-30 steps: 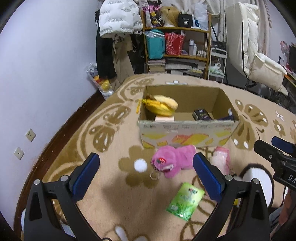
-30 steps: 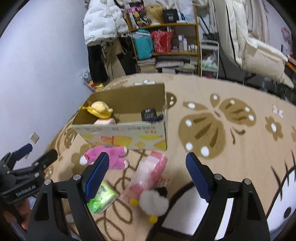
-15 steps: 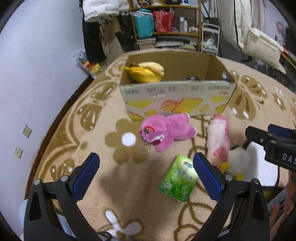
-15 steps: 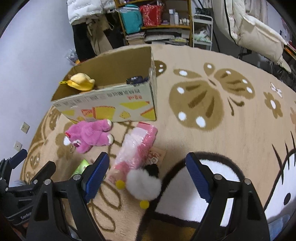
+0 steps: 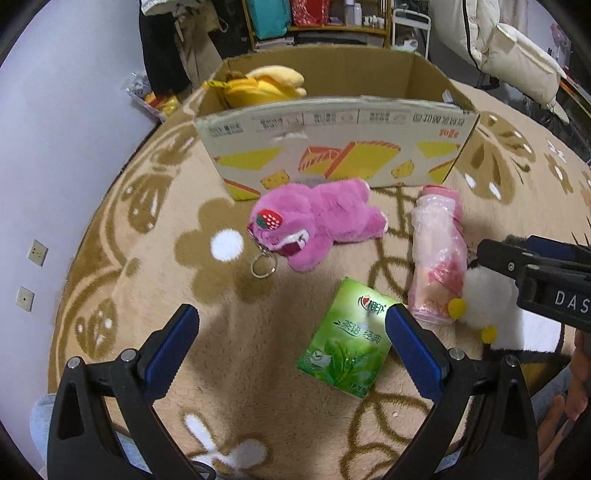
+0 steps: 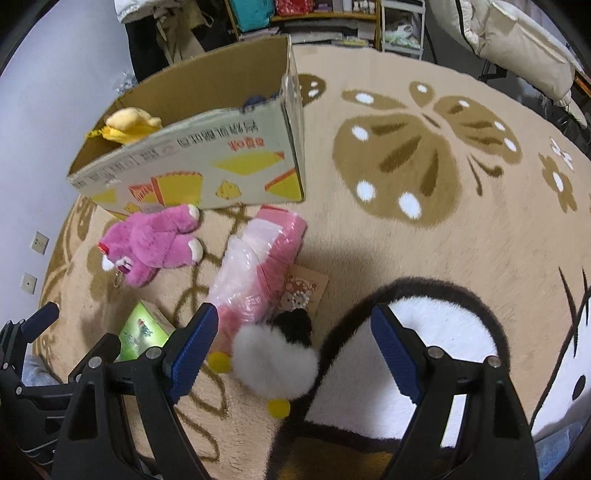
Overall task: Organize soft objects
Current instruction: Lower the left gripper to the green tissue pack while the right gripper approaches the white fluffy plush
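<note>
A pink plush bear (image 5: 317,225) (image 6: 151,242) with a key ring lies on the carpet in front of an open cardboard box (image 5: 332,147) (image 6: 207,162). A yellow plush (image 5: 266,88) (image 6: 129,123) sits inside the box. A pink wrapped pack (image 5: 437,251) (image 6: 258,258), a green tissue pack (image 5: 349,341) (image 6: 142,332) and a white and black fluffy toy (image 5: 487,299) (image 6: 275,356) lie nearer. My left gripper (image 5: 291,343) is open and empty above the carpet near the tissue pack. My right gripper (image 6: 293,345) is open, just above the fluffy toy.
A beige patterned carpet (image 6: 424,166) covers the floor. A wall with sockets (image 5: 37,253) is on the left. Shelves (image 5: 321,18), hanging clothes and a white padded chair (image 6: 517,40) stand behind the box. A small printed card (image 6: 304,290) lies by the pink pack.
Both grippers have moved forward and down toward the items on the carpet. The box and toys look larger and closer. Both grippers stay open.
</note>
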Available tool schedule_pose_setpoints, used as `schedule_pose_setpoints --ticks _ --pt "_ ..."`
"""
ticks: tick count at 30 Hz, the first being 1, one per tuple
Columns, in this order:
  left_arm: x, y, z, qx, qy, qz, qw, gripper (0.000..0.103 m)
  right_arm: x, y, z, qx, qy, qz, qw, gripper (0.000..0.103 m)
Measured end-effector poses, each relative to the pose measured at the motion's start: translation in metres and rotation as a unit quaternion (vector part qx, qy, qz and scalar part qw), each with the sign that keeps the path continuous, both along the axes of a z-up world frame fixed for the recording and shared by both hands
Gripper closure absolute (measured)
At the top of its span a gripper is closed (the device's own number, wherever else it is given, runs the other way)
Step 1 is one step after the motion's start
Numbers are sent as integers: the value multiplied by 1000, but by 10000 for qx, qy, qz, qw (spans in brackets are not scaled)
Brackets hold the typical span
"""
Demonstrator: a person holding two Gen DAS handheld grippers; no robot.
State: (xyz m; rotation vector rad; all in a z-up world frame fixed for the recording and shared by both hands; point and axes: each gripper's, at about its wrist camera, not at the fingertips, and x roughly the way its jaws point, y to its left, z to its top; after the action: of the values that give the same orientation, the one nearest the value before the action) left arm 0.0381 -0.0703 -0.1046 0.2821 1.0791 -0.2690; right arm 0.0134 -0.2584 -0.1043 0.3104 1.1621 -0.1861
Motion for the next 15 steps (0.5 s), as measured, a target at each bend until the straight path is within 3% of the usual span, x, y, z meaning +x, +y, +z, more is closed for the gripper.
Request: schedule_pose_setpoints --ticks 15 --pt "3 -7 -14 93 277 -194 9994 3 7 1 -33 143 713 107 9973 14"
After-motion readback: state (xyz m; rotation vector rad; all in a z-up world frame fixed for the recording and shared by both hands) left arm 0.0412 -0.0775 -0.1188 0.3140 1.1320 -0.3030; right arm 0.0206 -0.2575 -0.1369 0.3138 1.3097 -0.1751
